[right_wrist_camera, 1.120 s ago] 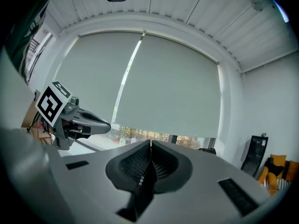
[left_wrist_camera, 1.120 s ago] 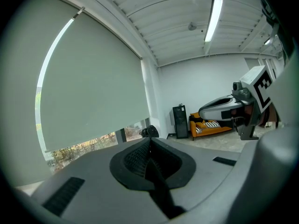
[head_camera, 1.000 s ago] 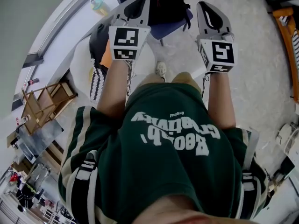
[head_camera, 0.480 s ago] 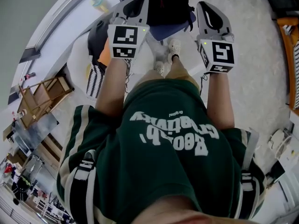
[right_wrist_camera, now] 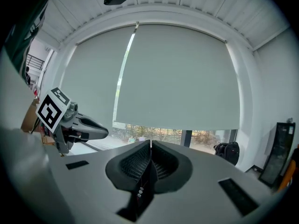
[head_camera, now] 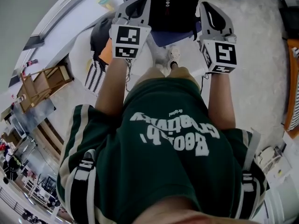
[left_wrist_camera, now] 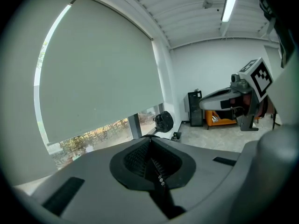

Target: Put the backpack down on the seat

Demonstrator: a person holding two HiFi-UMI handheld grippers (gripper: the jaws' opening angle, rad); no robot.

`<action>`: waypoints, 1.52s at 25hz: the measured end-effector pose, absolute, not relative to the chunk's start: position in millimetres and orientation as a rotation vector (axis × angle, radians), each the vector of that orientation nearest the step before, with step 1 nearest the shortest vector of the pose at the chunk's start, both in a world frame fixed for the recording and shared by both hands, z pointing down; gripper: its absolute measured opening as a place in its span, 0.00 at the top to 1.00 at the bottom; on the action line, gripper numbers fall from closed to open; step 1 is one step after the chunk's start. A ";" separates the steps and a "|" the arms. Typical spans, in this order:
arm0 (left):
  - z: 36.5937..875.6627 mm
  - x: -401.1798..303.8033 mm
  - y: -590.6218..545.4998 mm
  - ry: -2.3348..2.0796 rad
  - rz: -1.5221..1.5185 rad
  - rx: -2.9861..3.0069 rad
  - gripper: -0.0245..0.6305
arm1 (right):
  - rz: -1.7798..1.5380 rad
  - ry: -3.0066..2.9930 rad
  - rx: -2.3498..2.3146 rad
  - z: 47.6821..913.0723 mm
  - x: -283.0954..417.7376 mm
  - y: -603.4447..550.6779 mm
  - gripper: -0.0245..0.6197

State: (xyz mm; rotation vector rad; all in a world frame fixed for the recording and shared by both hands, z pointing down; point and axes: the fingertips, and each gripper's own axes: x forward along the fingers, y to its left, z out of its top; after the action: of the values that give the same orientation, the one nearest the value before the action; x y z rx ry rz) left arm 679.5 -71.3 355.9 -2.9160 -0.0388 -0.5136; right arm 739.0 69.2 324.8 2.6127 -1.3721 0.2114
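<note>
A pale speckled floor (head_camera: 252, 92) spreads across the head view, and over it stands a person in a dark green printed T-shirt (head_camera: 168, 162), forearms stretched forward. Ahead of the knees is a blue padded seat (head_camera: 176, 36). The black fabric backpack (head_camera: 170, 6) sits at the top centre of that view, directly over the seat and between the noses of the two tools. Its lower edge overlaps the blue cushion, but whether it rests there or hangs just above cannot be told. The grey left gripper (left_wrist_camera: 150, 143) has its ribbed black pads pressed together, and so has the grey right gripper (right_wrist_camera: 150, 146). In each gripper view a thin dark band runs down the seam between the pads, and it cannot be told whether that is a strap of the backpack or a part of the tool. Each tool carries a white cube with black square markers (head_camera: 127, 42), and a thin black strap (head_camera: 195, 31) dangles from the bag over the seat's edge. The backpack looks soft and slack, likely to sag and swing rather than keep its shape. Its weight depends on contents that do not show. The soundest hold is probably on the webbing, at the top loop or the shoulder straps close to their stitching, one per side. That way the bag stays level and settles base first on the cushion.
</note>
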 end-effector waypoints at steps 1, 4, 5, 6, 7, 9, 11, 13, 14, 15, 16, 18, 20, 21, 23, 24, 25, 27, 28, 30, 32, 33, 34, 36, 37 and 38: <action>359.4 688.1 -72.5 -0.024 -0.524 -2.914 0.93 | 0.215 -1.391 2.615 327.0 750.7 68.2 0.90; 371.7 712.5 -77.3 0.025 -0.550 -2.916 0.93 | 0.240 -1.447 2.609 339.4 784.2 65.5 0.90; 376.1 719.6 -78.4 0.039 -0.559 -2.918 0.93 | 0.253 -1.475 2.598 345.3 793.3 64.3 0.90; 380.6 726.1 -78.9 0.049 -0.568 -2.919 0.93 | 0.269 -1.507 2.582 351.8 801.0 62.5 0.90; 385.0 732.0 -79.2 0.058 -0.576 -2.921 0.93 | 0.286 -1.540 2.562 358.5 807.4 60.3 0.90; 394.3 741.5 -80.8 0.074 -0.595 -2.926 0.91 | 0.319 -1.594 2.521 371.8 817.0 55.0 0.90; 405.4 746.9 -83.4 0.096 -0.621 -2.937 0.80 | 0.361 -1.639 2.480 386.5 822.2 49.6 0.84; 418.4 748.8 -86.8 0.116 -0.653 -2.949 0.76 | 0.418 -1.676 2.446 404.1 825.1 45.2 0.67; 425.0 749.3 -88.4 0.123 -0.672 -2.952 0.74 | 0.448 -1.689 2.431 412.8 826.9 43.7 0.66; 431.3 750.0 -90.1 0.126 -0.693 -2.953 0.72 | 0.478 -1.698 2.418 421.0 829.1 42.8 0.64; 437.3 750.9 -91.9 0.126 -0.715 -2.955 0.71 | 0.507 -1.705 2.408 428.7 831.9 42.1 0.62; 450.6 753.7 -95.8 0.109 -0.764 -2.966 0.65 | 0.558 -1.712 2.396 443.7 838.9 40.8 0.60; 468.2 757.6 -103.6 0.080 -0.816 -2.975 0.58 | 0.611 -1.713 2.389 462.3 847.1 36.1 0.59; 478.6 759.5 -110.6 0.065 -0.840 -2.977 0.57 | 0.638 -1.713 2.382 473.4 851.0 31.0 0.58; 500.8 761.8 -128.9 0.034 -0.887 -2.989 0.55 | 0.696 -1.712 2.362 497.3 857.0 16.5 0.58; 512.1 762.0 -137.6 0.015 -0.915 -2.996 0.54 | 0.727 -1.712 2.352 509.4 859.0 9.5 0.57; 523.5 762.0 -144.5 -0.007 -0.951 -3.003 0.53 | 0.759 -1.711 2.341 521.2 861.0 3.9 0.57; 546.4 764.0 -155.7 -0.041 -1.019 -3.007 0.51 | 0.817 -1.718 2.324 542.4 866.7 -4.1 0.56; 557.3 766.1 -160.9 -0.052 -1.041 -3.007 0.50 | 0.842 -1.731 2.319 551.4 870.2 -7.7 0.56; 575.1 771.3 -167.7 -0.088 -1.082 -3.019 0.48 | 0.886 -1.759 2.307 567.0 876.1 -15.2 0.55; 590.5 776.4 -171.0 -0.150 -1.115 -3.037 0.48 | 0.934 -1.770 2.294 581.7 880.2 -23.1 0.55; 598.3 778.8 -172.8 -0.191 -1.130 -3.045 0.48 | 0.956 -1.773 2.288 589.6 881.4 -28.7 0.54; 607.2 780.6 -175.5 -0.236 -1.147 -3.050 0.48 | 0.974 -1.780 2.281 598.3 881.4 -36.3 0.54; 627.4 783.5 -178.1 -0.331 -1.192 -3.045 0.48 | 1.001 -1.817 2.248 617.0 878.1 -51.9 0.54; 636.5 787.3 -175.2 -0.374 -1.213 -3.039 0.48 | 1.010 -1.847 2.221 625.1 876.5 -56.8 0.54; 644.5 793.2 -170.9 -0.412 -1.222 -3.033 0.48 | 1.018 -1.879 2.191 632.1 875.6 -60.1 0.54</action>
State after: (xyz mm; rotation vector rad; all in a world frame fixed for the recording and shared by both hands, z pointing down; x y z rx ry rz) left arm 793.2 -170.9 644.5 -3.0332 -0.4119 -1.2219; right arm 875.6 -60.1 632.1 2.1909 -1.8791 1.0183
